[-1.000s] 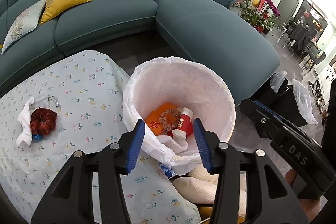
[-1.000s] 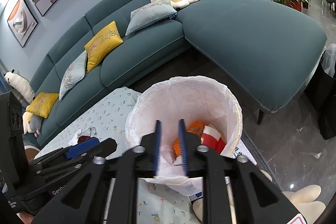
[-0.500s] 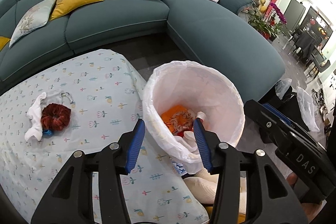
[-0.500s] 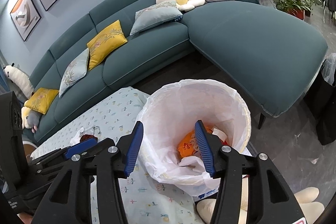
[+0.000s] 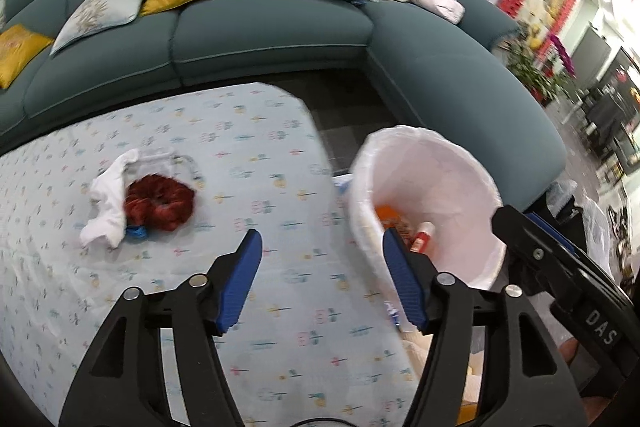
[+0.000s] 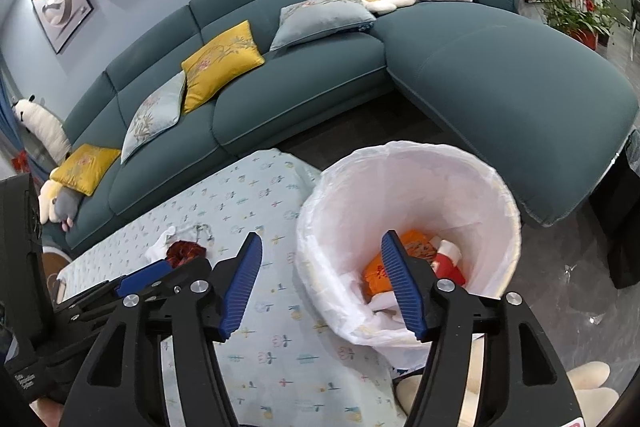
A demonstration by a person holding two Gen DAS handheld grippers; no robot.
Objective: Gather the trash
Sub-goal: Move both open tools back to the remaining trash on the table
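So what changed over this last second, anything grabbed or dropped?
Both views swung from the lined bin toward the table. The right claw, nearly shut a second ago, is opening with nothing between its jaws; the left claw is opening too, empty. The red scrunchie, white cloth and bin contents stayed put.

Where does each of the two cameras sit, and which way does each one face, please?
Left wrist: on the left gripper, looking down over the patterned table cloth at the leftover trash pile; its opening fingers hold nothing.
Right wrist: on the right gripper, facing the lined bin; its fingers are opening, empty.
Shared: bin, pile, sofa, each other's gripper.
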